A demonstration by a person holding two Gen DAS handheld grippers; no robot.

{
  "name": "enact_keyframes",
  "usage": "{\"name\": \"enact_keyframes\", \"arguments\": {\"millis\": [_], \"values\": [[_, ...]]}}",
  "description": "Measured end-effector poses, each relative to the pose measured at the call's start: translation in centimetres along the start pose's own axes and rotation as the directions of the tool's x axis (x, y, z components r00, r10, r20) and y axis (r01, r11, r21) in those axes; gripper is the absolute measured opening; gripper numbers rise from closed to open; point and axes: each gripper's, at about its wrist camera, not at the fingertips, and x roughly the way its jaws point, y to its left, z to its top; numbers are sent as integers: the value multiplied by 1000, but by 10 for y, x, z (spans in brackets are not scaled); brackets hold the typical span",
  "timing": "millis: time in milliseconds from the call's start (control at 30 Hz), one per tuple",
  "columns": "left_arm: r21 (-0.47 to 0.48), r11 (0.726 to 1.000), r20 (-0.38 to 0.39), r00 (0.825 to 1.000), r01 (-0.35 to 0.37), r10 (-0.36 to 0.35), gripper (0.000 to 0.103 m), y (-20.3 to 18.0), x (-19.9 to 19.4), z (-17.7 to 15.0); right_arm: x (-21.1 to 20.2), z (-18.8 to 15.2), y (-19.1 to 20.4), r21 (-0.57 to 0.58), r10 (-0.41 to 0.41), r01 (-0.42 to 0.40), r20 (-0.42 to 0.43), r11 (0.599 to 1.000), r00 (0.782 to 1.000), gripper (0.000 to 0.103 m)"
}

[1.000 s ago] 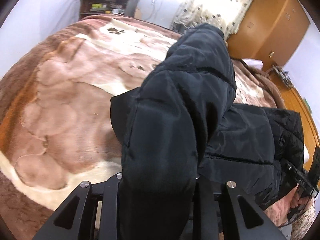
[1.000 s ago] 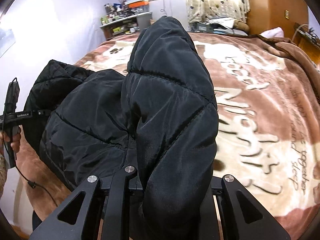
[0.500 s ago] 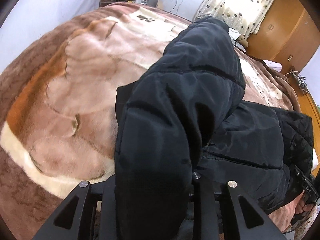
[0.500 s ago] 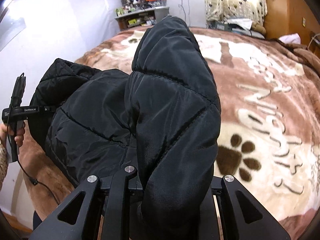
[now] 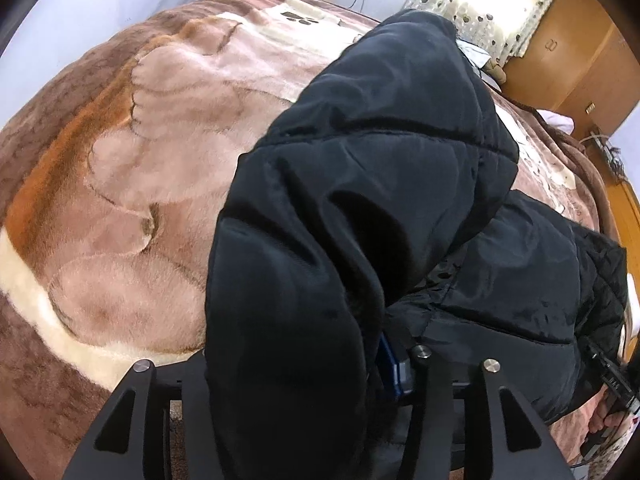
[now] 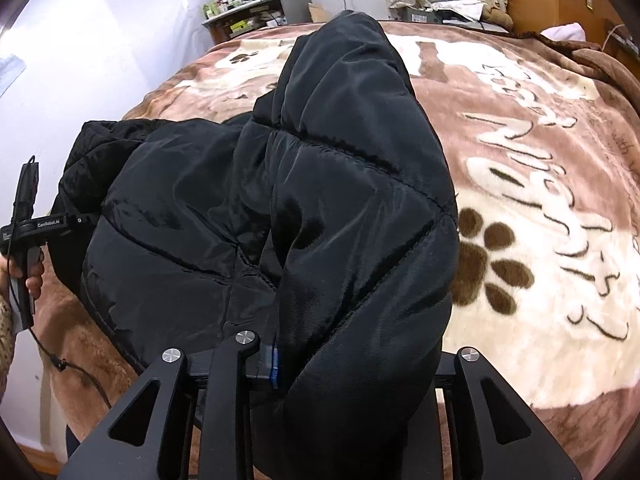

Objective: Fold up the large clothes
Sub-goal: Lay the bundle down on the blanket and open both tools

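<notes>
A black puffer jacket [image 5: 520, 280] lies on a brown plush blanket [image 5: 120, 160] spread over a bed. A thick padded fold of it [image 5: 360, 160] runs up through my left gripper [image 5: 308, 364]. Those jaws are opening, and the right blue pad [image 5: 390, 368] shows bare beside the cloth. In the right wrist view another padded fold [image 6: 360, 200] runs through my right gripper [image 6: 344, 360]. These jaws are opening too, with the left blue pad [image 6: 275, 364] still against the fabric. The far finger of each gripper is hidden under the jacket.
The blanket [image 6: 540, 220] carries paw prints and lettering and stretches wide to the right. A hand holds the other gripper's handle [image 6: 24, 248] at the bed's near left edge. Cluttered shelves [image 6: 256, 4], a curtain [image 5: 480, 8] and wooden wardrobes [image 5: 580, 52] stand beyond the bed.
Both grippers sank toward the bed with the jacket folds. The left jaws spread and a blue pad came into view; the right jaws widened a little, baring a pad edge.
</notes>
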Motion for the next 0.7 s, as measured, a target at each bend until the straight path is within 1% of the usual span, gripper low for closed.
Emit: {"name": "enact_keyframes", "arguments": {"millis": [133,267,300,333,500,567,667,700], "values": [[-24,1000,3,1000,1,-1,65,8,1,0,5,0,-4,41,-5,6,-20,999,1000,42],[-27,1000,10,1000,-4,5,68,12,-2,-2,4,-2,-6,61,-18,18,-13,998,1000,49],[-32,999,11,1000,-11,12,70,13,-3,-2,3,-2,-5,56,-30,30,-9,998,1000,52],[-38,999,14,1000,-18,18,72,14,-5,-3,3,-3,-5,51,-37,37,-8,998,999,53],[-60,998,44,998,-33,36,72,20,-17,-2,-4,-4,-7,49,-54,54,0,997,999,55],[-69,997,63,997,-41,46,72,23,-25,-2,-8,-5,-7,43,-68,67,9,997,998,58],[-92,994,94,993,-67,76,72,30,-41,-1,-20,-4,-6,18,-107,107,29,994,994,61],[-107,992,97,993,-60,70,72,32,-46,-2,-24,-4,-6,21,-121,120,36,993,992,62]]}}
